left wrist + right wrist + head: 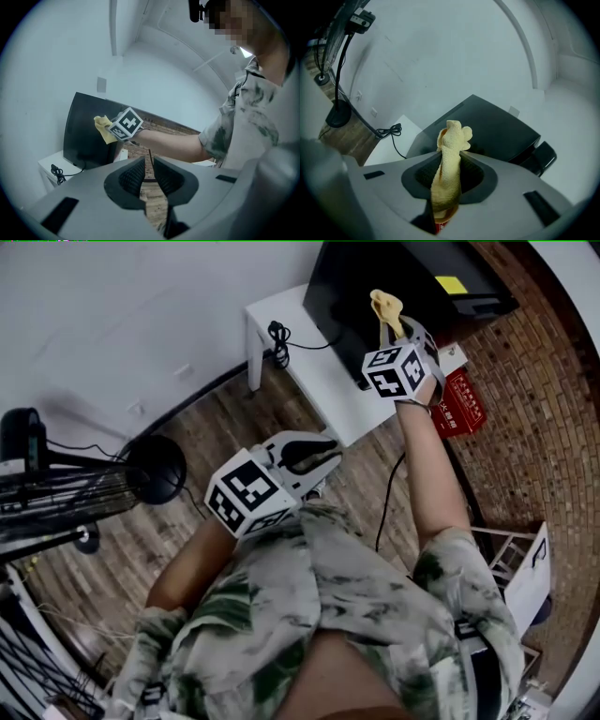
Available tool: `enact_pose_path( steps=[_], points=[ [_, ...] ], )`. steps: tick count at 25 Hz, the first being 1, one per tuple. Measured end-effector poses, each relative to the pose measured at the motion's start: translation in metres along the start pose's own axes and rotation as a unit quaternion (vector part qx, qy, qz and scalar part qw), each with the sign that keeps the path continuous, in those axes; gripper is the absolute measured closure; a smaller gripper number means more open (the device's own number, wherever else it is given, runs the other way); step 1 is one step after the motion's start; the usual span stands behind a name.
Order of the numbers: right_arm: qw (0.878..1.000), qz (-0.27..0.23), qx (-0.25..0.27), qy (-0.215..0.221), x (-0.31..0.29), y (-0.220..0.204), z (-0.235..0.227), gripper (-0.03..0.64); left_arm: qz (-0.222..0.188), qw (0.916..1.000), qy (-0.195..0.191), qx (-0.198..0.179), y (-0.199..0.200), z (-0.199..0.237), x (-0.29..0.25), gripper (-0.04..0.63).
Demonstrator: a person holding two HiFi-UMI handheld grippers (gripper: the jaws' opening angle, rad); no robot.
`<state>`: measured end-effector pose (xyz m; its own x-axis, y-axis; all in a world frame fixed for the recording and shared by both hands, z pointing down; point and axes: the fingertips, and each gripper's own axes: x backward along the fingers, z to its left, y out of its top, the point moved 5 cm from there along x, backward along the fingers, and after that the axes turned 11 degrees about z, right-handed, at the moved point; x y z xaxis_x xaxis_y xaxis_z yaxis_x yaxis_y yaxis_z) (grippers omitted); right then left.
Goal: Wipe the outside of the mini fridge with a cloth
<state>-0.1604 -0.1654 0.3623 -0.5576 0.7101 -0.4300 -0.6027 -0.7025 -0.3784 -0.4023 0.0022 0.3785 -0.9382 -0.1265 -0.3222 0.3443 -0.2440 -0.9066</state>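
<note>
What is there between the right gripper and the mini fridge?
Only the yellow cloth, held by the right gripper and sticking out toward the mini fridge; the right gripper view shows it.

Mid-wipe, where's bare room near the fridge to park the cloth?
Free: the strip of white table bordered by the mini fridge, the coiled cable at the far corner, and the table's near corner. Crowded: the cable corner, and the floor by the red box under the right gripper holding the cloth.
</note>
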Motion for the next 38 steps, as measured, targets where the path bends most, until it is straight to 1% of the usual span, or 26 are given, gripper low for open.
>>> enact_pose_path(
  steps=[5,13,17,19,22,26,33,38],
  points=[
    [0.999,0.029,0.022,0.020,-0.024,-0.011,0.033,0.520,0.000,1.0000,0.003,0.002,-0.002,0.000,0.005,0.540],
    [0.994,0.076,0.035,0.075,-0.063,-0.033,0.084,0.521,0.003,0.9998,0.017,0.009,-0.009,0.008,0.016,0.540],
    [0.991,0.081,0.030,0.101,-0.070,-0.033,0.100,0.520,0.004,0.9996,0.025,0.010,-0.014,0.011,0.024,0.540],
    [0.991,0.078,0.023,0.105,-0.070,-0.031,0.100,0.520,0.004,0.9995,0.028,0.011,-0.016,0.012,0.028,0.540],
    [0.993,0.063,0.010,0.099,-0.059,-0.020,0.090,0.520,0.003,0.9995,0.029,0.013,-0.019,0.012,0.033,0.540],
    [0.997,0.025,-0.004,0.078,-0.035,0.010,0.060,0.520,-0.001,0.9995,0.028,0.011,-0.020,0.014,0.037,0.540],
    [0.999,-0.028,-0.018,0.008,0.003,0.070,-0.014,0.520,-0.010,0.9998,0.018,0.007,-0.018,0.015,0.041,0.540],
    [0.998,-0.031,-0.030,-0.037,0.009,0.094,-0.058,0.520,-0.015,0.9997,0.015,0.007,-0.018,0.009,0.044,0.540]
  ],
)
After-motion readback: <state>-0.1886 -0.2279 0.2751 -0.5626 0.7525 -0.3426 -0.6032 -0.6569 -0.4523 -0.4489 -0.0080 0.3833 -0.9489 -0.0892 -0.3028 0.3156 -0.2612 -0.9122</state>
